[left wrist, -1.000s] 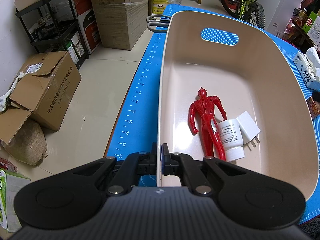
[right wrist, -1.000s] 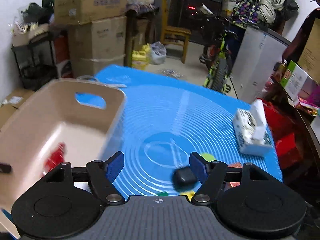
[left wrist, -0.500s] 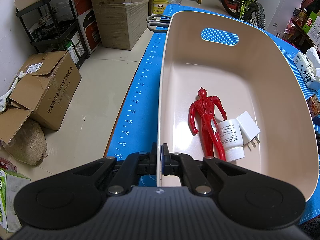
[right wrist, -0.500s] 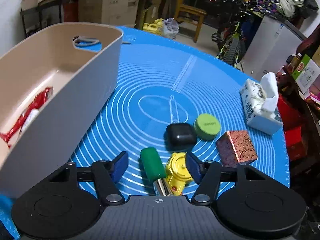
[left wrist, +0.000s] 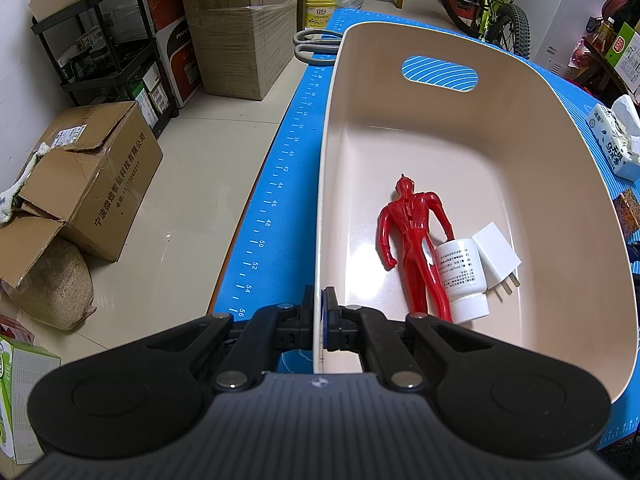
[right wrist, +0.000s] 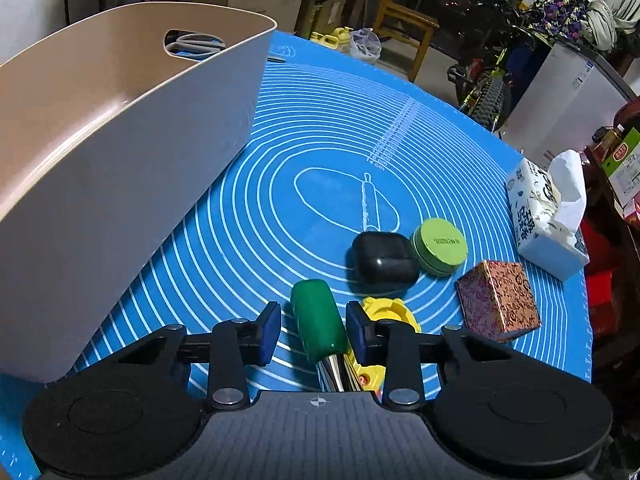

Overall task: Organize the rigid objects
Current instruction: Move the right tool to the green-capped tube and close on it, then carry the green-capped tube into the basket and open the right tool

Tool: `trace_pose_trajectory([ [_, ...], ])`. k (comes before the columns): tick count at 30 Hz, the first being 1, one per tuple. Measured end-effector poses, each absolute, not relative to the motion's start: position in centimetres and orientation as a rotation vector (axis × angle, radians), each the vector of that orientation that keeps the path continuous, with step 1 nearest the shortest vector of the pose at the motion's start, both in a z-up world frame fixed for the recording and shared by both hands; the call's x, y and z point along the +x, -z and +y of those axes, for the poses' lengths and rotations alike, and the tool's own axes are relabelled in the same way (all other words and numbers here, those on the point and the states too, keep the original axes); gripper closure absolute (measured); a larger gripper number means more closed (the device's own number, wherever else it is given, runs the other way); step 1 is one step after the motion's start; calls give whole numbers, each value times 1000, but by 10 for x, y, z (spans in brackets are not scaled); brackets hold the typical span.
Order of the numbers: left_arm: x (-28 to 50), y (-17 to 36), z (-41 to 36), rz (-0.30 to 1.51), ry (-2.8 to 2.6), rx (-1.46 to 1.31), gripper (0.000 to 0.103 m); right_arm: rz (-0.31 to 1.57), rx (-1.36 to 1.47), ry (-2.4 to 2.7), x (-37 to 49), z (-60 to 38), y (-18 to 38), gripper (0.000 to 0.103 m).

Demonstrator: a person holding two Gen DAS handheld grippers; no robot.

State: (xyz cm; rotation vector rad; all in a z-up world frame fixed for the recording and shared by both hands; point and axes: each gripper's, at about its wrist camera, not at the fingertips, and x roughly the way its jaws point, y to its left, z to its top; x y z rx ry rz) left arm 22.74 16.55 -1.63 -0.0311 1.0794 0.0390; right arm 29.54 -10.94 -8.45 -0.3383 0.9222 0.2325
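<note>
My left gripper (left wrist: 320, 320) is shut on the near rim of a beige bin (left wrist: 460, 128). In the bin lie a red figure (left wrist: 412, 236), a white bottle (left wrist: 460, 276) and a white plug adapter (left wrist: 496, 250). My right gripper (right wrist: 314, 328) is open, low over the blue mat (right wrist: 320, 140), with a green-capped cylinder (right wrist: 318, 326) lying between its fingers. A yellow toy (right wrist: 394, 314), a black case (right wrist: 382, 258), a green tin (right wrist: 440, 246) and a patterned cube (right wrist: 498, 300) lie just beyond. The bin (right wrist: 120, 152) stands to its left.
A tissue box (right wrist: 548, 216) sits at the mat's right edge. Scissors (left wrist: 316, 42) lie behind the bin's far end. Cardboard boxes (left wrist: 92, 176), shelves and a bicycle (left wrist: 488, 4) stand on the floor around the table.
My right gripper has come down and forward, narrowed, and now straddles the green-capped cylinder. The left gripper and the bin have not moved.
</note>
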Motion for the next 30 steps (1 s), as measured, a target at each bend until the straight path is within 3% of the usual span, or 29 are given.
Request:
trace_pose_trajectory([
  [8, 227, 16, 165, 1079, -39, -32, 98, 951, -384, -230, 299, -104, 96, 70],
  [17, 227, 16, 165, 1080, -39, -31, 98, 888, -290, -189, 288, -111, 82, 70],
  [30, 227, 16, 165, 1080, -39, -32, 98, 680, -230, -178, 279, -84, 2, 70],
])
